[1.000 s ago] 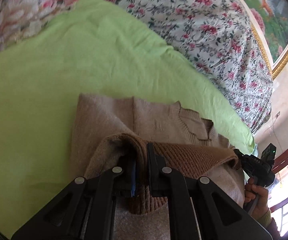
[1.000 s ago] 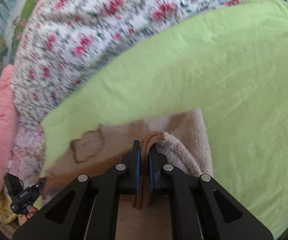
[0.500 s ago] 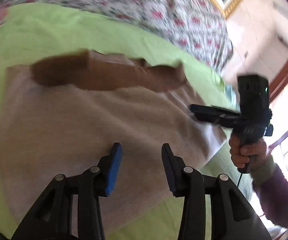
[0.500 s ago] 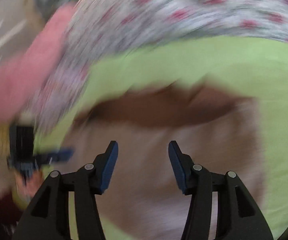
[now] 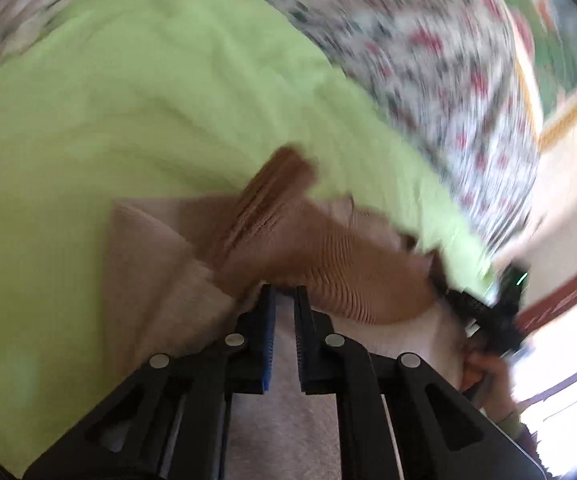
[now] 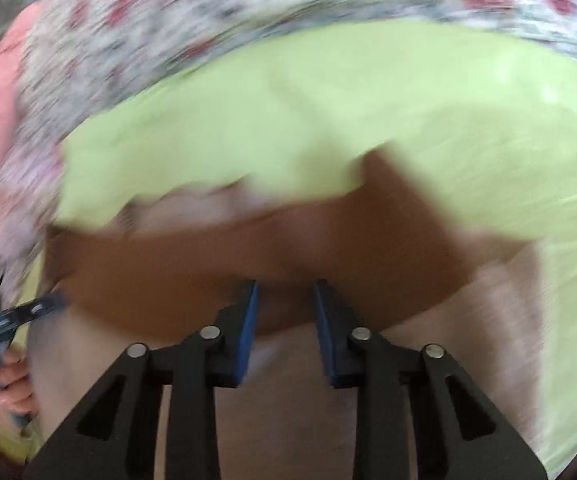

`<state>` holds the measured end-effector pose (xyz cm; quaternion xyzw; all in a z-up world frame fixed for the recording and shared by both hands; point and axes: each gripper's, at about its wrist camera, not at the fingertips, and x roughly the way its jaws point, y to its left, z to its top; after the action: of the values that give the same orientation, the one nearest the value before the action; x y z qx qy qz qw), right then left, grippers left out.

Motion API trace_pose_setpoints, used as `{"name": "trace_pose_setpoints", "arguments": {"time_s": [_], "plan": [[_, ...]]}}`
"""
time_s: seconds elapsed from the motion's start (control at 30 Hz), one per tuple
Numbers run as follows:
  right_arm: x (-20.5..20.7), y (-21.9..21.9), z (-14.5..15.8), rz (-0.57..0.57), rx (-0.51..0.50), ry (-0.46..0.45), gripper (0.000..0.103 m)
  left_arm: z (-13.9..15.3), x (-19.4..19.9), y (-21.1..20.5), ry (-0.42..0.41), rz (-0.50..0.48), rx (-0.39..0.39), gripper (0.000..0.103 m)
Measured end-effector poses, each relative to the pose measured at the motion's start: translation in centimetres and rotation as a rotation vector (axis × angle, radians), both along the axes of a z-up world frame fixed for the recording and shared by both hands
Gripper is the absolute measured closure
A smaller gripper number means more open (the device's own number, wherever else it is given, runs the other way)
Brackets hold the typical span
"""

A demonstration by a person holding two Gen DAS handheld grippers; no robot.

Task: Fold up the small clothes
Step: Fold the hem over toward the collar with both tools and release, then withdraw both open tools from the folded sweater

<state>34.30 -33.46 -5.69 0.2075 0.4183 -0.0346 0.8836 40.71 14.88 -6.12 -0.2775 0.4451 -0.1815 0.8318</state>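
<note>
Beige sweater (image 5: 156, 264) spread on green sheet (image 5: 128, 112). Darker brown ribbed hem band (image 5: 328, 264) seen running crosswise, roughly left to right, one end kinked up toward floral bedding (image 5: 428, 60).

Left gripper (image 5: 284, 300): jaws narrowly parted, at hem's near edge; grip cannot be told.

Right gripper (image 6: 284, 292): jaws held apart over hem, nothing clamped.

Both views motion-blurred.

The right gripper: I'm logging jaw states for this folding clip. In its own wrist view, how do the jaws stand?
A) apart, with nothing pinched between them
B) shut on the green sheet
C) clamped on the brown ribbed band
A: the right gripper has a clear gap between its blue pads, with the sweater lying below and its brown ribbed band beyond the fingertips.
</note>
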Motion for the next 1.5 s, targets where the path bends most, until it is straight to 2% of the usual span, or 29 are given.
{"name": "trace_pose_setpoints", "arguments": {"time_s": [0.07, 0.1, 0.17, 0.3, 0.37, 0.43, 0.53, 0.63, 0.7, 0.8, 0.93, 1.07, 1.1, 1.17, 1.27, 1.5], "plan": [[-1.0, -3.0, -0.3, -0.104, 0.169, -0.042, 0.077, -0.1, -0.8, 1.8, -0.001, 0.102, 0.034, 0.094], [-1.8, -4.1, -0.3, -0.154, 0.213, -0.057, 0.079, -0.2, -1.0, 2.2, 0.003, 0.105, -0.004, 0.094], [-3.1, -4.3, 0.5, -0.168, 0.203, -0.083, 0.078, -0.4, -1.8, 2.8, 0.01, 0.125, -0.032, 0.094], [-6.7, -2.9, 2.6, -0.114, 0.175, -0.123, 0.076, 0.9, -5.0, 2.8, 0.003, 0.138, 0.052, 0.09], [-9.5, -2.2, 3.5, -0.057, 0.191, -0.142, 0.076, 1.8, -7.0, 2.1, -0.011, 0.119, 0.079, 0.088], [-12.2, -1.2, 3.7, -0.015, 0.166, -0.125, 0.075, 2.6, -9.0, 0.6, -0.037, 0.077, 0.084, 0.088], [-15.2, -0.6, 3.1, 0.006, 0.147, -0.088, 0.075, 3.1, -12.4, -1.3, -0.057, 0.025, 0.095, 0.085], [-17.8, -1.2, 1.3, -0.048, 0.101, -0.032, 0.075, 2.3, -15.1, -2.0, -0.045, 0.01, 0.146, 0.076], [-19.3, -2.4, 0.3, -0.073, 0.149, -0.032, 0.075, 1.2, -15.9, -1.9, -0.01, 0.02, 0.195, 0.077], [-21.1, -3.7, 0.4, -0.12, 0.194, -0.052, 0.076, 0.7, -17.7, -0.2, 0.012, 0.042, 0.15, 0.077], [-23.2, -3.4, 1.3, -0.167, 0.183, -0.06, 0.075, 1.5, -20.4, 0.4, 0.021, 0.06, 0.15, 0.075], [-25.3, -1.5, 2.2, -0.142, 0.207, -0.078, 0.074, 2.4, -23.5, 0.2, 0.025, 0.084, 0.106, 0.056], [-25.6, -0.7, 2.5, -0.126, 0.208, -0.085, 0.074, 2.5, -24.2, 0.1, 0.026, 0.089, 0.098, 0.055], [-26.3, 0.5, 2.9, -0.103, 0.207, -0.098, 0.072, 2.5, -25.3, -0.3, 0.037, 0.09, 0.075, 0.055], [-27.5, 2.7, 3.6, -0.078, 0.18, -0.12, 0.057, 2.4, -27.0, -1.1, 0.055, 0.093, 0.064, 0.055], [-29.1, 6.0, 3.5, -0.006, 0.167, -0.134, 0.056, 1.6, -28.5, -2.7, 0.092, 0.097, 0.046, 0.055]]}}
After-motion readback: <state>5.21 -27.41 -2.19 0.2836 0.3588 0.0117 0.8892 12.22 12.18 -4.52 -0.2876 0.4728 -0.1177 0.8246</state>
